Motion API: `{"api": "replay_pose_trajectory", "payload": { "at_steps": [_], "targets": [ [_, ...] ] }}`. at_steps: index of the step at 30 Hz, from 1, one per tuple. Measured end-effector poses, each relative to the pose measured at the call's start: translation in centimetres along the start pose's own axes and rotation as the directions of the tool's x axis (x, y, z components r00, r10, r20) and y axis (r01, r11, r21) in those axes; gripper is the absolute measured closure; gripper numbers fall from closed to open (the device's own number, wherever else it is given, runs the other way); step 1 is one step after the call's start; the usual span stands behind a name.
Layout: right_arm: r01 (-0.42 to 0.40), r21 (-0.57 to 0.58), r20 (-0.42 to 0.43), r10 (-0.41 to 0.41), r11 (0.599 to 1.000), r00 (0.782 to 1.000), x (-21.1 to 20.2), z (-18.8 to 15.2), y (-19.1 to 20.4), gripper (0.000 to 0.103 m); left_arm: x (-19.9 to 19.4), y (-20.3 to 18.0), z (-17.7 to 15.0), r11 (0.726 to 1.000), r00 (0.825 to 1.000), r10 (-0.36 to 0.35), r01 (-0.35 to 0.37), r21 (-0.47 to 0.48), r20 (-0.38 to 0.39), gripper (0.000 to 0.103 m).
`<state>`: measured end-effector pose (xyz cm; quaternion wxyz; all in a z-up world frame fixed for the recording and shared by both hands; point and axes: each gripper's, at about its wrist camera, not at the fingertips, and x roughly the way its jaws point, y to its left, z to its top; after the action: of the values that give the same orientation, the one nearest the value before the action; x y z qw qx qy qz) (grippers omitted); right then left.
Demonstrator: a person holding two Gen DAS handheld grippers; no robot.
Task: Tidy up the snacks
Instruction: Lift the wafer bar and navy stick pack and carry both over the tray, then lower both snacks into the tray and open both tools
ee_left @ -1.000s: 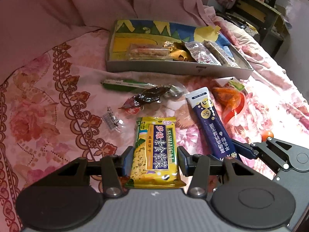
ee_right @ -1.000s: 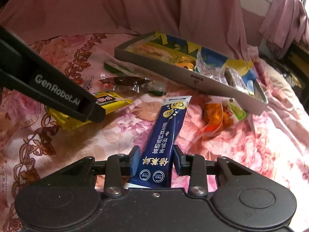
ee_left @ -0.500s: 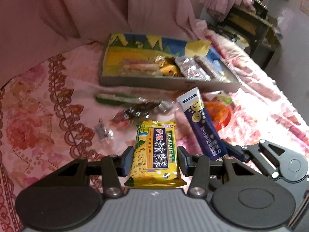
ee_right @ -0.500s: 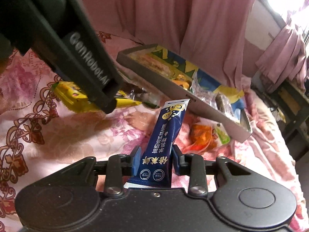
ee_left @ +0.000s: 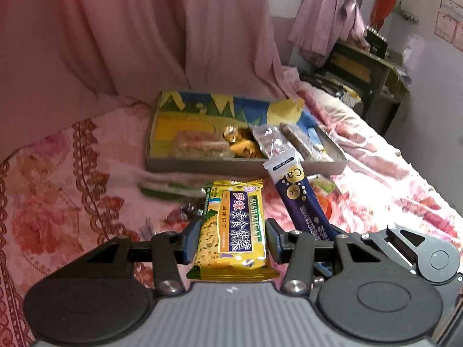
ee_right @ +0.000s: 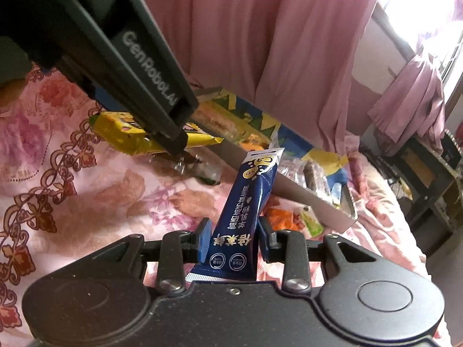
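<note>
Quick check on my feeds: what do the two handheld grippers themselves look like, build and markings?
Both are matte black linkage frames with silver pivot screws, round black discs at the base and blue finger pads. The left gripper has a ribbed grey body behind the jaws; its side, seen from the right wrist, carries white GenRobot.AI lettering. The right gripper has a speckled black body. No cables show.

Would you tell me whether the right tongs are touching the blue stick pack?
Touching: the right wrist view shows both pads of the right tongs pressed against the blue stick pack.
</note>
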<state>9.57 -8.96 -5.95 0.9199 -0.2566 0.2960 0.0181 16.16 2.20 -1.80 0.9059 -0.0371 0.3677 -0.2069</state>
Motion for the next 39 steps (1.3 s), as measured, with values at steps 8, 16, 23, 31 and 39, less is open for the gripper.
{"api": "replay_pose_trajectory", "payload": {
  "at_steps": [8, 16, 23, 31, 39],
  "targets": [
    [0.045, -0.006, 0.071, -0.045, 0.999, 0.996, -0.6, 1.8, -2.1, 0.068, -0.3, 0.3, 2.7, 0.999, 0.994, 0.041, -0.039, -0.021, 0.100, 0.051],
    [0.088, -0.011, 0.129, -0.086, 0.996, 0.988, 2.9, 4.7, -5.5, 0.068, 2.6, 1.0, 7.3, 0.997, 0.976, 0.063, -0.052, -0.061, 0.209, 0.051],
    [0.112, 0.058, 0.126, -0.118, 0.992, 0.985, 8.1, 6.7, -8.5, 0.068, 7.5, 2.2, 9.2, 0.994, 0.970, 0.086, -0.068, -0.087, 0.226, 0.051],
    [0.089, 0.128, 0.064, -0.097, 0.988, 0.993, 13.9, 8.0, -10.5, 0.068, 11.2, 4.4, 9.4, 0.984, 0.983, 0.109, -0.085, -0.159, 0.145, 0.051],
    [0.055, 0.142, 0.004, -0.056, 0.988, 0.998, 16.5, 8.0, -9.7, 0.067, 13.2, 5.5, 8.8, 0.980, 0.990, 0.103, -0.084, -0.180, 0.097, 0.051]
  ]
}}
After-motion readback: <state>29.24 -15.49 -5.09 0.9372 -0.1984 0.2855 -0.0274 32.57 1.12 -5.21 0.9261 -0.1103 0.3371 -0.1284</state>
